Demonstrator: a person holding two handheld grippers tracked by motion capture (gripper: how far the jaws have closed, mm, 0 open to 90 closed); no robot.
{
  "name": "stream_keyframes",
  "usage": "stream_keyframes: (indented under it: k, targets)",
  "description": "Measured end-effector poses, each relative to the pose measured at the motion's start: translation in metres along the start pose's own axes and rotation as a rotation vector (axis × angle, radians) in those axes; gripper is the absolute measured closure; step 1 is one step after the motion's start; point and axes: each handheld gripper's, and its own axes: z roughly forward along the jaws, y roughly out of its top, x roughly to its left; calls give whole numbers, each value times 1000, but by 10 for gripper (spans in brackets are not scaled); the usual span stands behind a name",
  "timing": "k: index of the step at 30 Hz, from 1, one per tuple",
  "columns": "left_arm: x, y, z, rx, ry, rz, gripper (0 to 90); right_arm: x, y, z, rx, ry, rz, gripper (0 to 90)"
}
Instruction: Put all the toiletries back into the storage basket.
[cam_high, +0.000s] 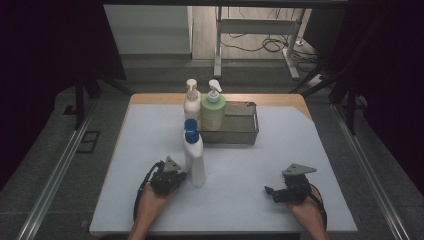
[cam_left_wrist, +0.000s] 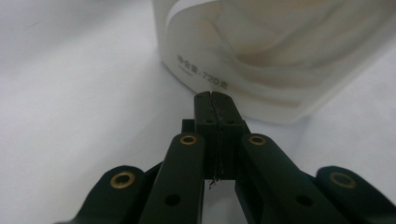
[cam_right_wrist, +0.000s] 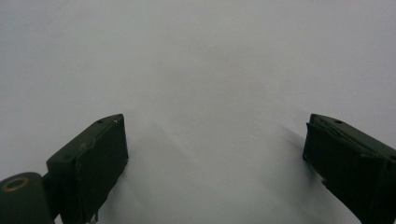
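A tall white bottle with a blue cap stands upright near the middle of the white table. My left gripper rests on the table just to its left, jaws shut with nothing between them. In the left gripper view the shut tips point at the base of the white bottle, very close to it. My right gripper lies at the front right, open. In the right gripper view its jaws stand wide apart over bare white tabletop.
A wire mesh basket stands at the back centre of the table. A green pump bottle sits at its left end and a cream pump bottle stands next to that. Metal rails flank the table.
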Motion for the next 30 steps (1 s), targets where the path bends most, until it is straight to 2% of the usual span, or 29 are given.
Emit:
stream_keyframes:
  k: [15, 23, 30]
  targets:
    - [-20, 7, 7, 10, -51, 46, 840, 0, 0, 0, 0, 0, 0, 61]
    - [-25, 9, 9, 12, -45, 55, 829, 0, 0, 0, 2, 1, 1, 62]
    - [-30, 12, 13, 14, -52, 83, 840, 0, 0, 0, 2, 5, 4, 61]
